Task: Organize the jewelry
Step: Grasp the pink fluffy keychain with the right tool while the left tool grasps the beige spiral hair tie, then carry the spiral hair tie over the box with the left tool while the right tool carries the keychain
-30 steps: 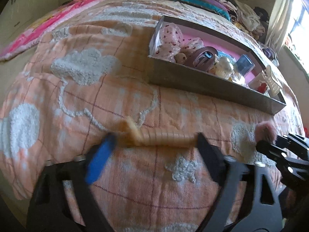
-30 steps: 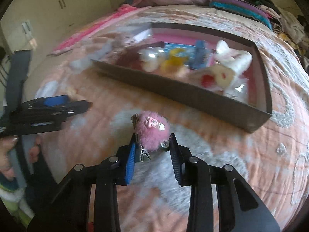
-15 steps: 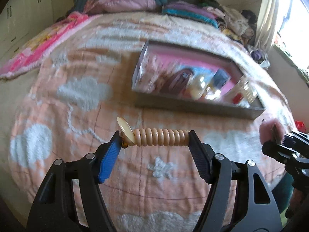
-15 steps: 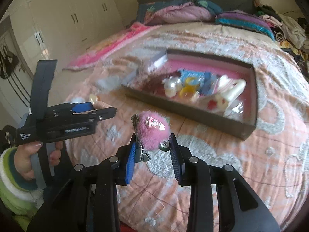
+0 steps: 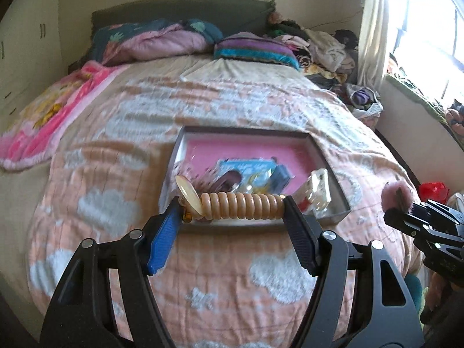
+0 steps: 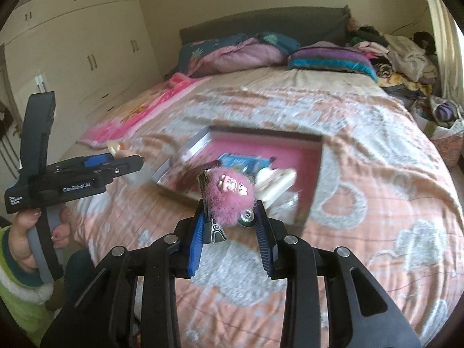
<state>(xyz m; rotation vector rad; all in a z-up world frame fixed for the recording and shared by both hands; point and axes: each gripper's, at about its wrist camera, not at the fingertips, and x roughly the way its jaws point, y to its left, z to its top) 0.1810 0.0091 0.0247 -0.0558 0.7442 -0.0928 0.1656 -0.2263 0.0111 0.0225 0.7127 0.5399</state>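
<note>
Peach-and-white cloud-patterned blanket [image 5: 95,174] covers the bed beneath and ahead of both sets of tongs, with a pink blanket [image 5: 43,116] off to the left of them and rumpled pillows and bedding [image 5: 162,40] far ahead by the dark headboard [image 6: 261,21]. White wardrobe doors [image 6: 72,46] stand beyond the left tongs in the right wrist view. Just ahead of both tongs lies a shallow grey box [image 5: 330,171] with a pink floor, its contents blurred: a blue card, a dark hair claw and clear packets are about all that can be made out. The left tongs [image 5: 232,206], held by a hand [image 6: 27,242] in a green and white sleeve, are set fairly wide and clamped endwise on a tan spiral hair tie [image 5: 240,206] with a pale disc charm at its left end, held up in front of the box's near wall. The right tongs [image 6: 229,217] are set narrow, pinching a fluffy pink pom-pom hair clip [image 6: 229,200] whose metal clip lies against the blue left pad; a small cake charm sits on top.
</note>
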